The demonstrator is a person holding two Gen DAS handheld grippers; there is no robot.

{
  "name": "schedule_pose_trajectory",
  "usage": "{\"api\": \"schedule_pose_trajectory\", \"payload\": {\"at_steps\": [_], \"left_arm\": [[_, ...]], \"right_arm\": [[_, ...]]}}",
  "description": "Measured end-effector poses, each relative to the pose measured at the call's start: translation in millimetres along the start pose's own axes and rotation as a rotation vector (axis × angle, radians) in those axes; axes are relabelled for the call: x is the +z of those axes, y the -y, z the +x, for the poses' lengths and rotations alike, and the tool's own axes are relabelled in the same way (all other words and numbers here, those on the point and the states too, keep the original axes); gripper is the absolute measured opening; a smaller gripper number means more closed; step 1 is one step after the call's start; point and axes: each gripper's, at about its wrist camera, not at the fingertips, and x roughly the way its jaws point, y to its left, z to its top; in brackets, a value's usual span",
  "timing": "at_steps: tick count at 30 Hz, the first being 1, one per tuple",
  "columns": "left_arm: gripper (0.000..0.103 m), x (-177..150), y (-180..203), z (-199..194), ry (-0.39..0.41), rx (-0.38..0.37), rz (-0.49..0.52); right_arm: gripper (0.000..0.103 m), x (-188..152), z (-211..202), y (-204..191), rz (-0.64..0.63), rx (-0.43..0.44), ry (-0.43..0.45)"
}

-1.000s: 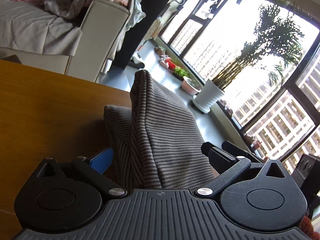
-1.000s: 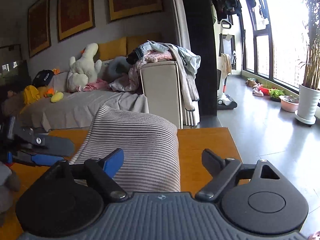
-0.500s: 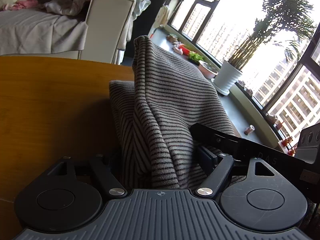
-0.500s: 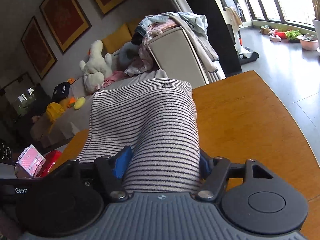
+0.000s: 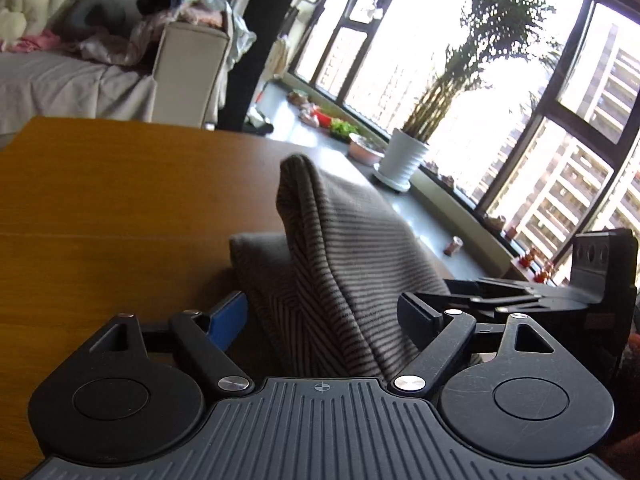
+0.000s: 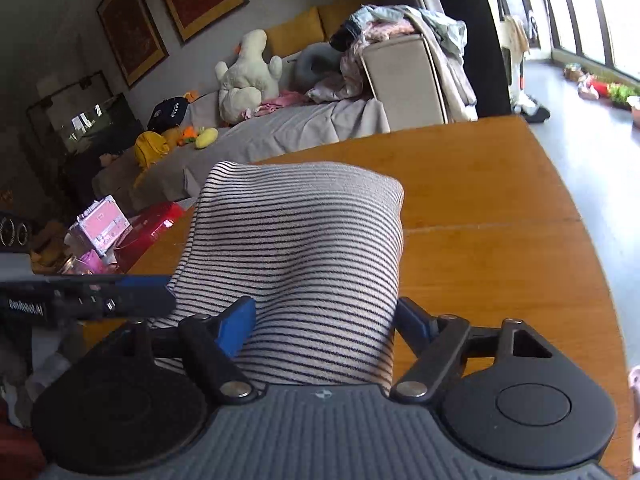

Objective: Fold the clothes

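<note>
Striped cloth (image 5: 332,280) sat bunched on the wooden table (image 5: 100,200), near its edge on the window side, one fold standing up in a ridge. Left gripper (image 5: 320,316) was at the cloth with its jaws spread wide; the blue pad (image 5: 228,318) sat just beside the cloth's left edge and the black finger on the other side looked apart from the fabric, so nothing was pinched there. In the right wrist view the same cloth (image 6: 296,264) filled the gap of the right gripper (image 6: 324,320), blue pads (image 6: 236,326) on both sides pressing against the stripes, fabric bulging up between them; it gripped the cloth, jaws still fairly wide because of the thick bundle. The left gripper's fingers (image 6: 120,292) showed at the left of that view, touching or just beside the cloth's left edge, cannot tell which. Table bare ahead of the cloth in both views. Past the table: sofa (image 6: 304,124) with a white plush toy (image 6: 246,74) and a heap of clothes (image 6: 392,28) on its arm, a pink case (image 6: 100,224) at the table's left edge, a potted plant (image 5: 404,160) by the window (image 5: 500,100).
</note>
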Motion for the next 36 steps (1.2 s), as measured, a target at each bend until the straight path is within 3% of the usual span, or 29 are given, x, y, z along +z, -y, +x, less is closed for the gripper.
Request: {"api": "schedule_pose_trajectory", "payload": {"at_steps": [3, 6, 11, 16, 20, 24, 26, 29, 32, 36], "left_arm": [[0.095, 15.7, 7.7, -26.4, 0.064, 0.013, 0.012], [0.095, 24.2, 21.4, -56.6, 0.11, 0.026, 0.035], [0.098, 45.9, 59.8, -115.7, 0.271, -0.055, 0.112], [0.1, 82.0, 97.4, -161.6, 0.41, -0.059, 0.187], [0.1, 98.1, 114.0, -188.7, 0.462, -0.083, 0.183], [0.101, 96.7, 129.0, -216.5, 0.541, -0.128, 0.178], [0.103, 94.3, 135.2, -220.8, 0.548, -0.157, 0.16], [0.103, 85.1, 146.2, -213.1, 0.514, -0.176, 0.202], [0.103, 68.0, 156.6, -189.7, 0.458, -0.118, 0.308], [0.103, 42.7, 156.4, -143.3, 0.399, 0.056, 0.355]], "right_arm": [[0.088, 19.2, -27.5, -10.2, -0.026, -0.041, 0.092], [0.088, 40.7, -72.3, -22.3, -0.015, -0.02, 0.254], [0.096, 66.7, -134.8, -76.7, -0.247, -0.028, 0.522], [0.096, 98.0, -186.1, -132.2, -0.363, 0.065, 0.73], [0.096, 101.4, -224.8, -176.3, -0.502, 0.043, 0.909], [0.103, 92.6, -252.4, -201.7, -0.656, -0.067, 1.11], [0.103, 89.2, -255.7, -205.8, -0.687, -0.115, 1.142], [0.103, 91.2, -224.0, -179.6, -0.475, -0.068, 0.9], [0.103, 93.4, -191.2, -152.5, -0.26, -0.02, 0.647], [0.103, 88.5, -144.8, -112.9, 0.048, 0.042, 0.334]]}}
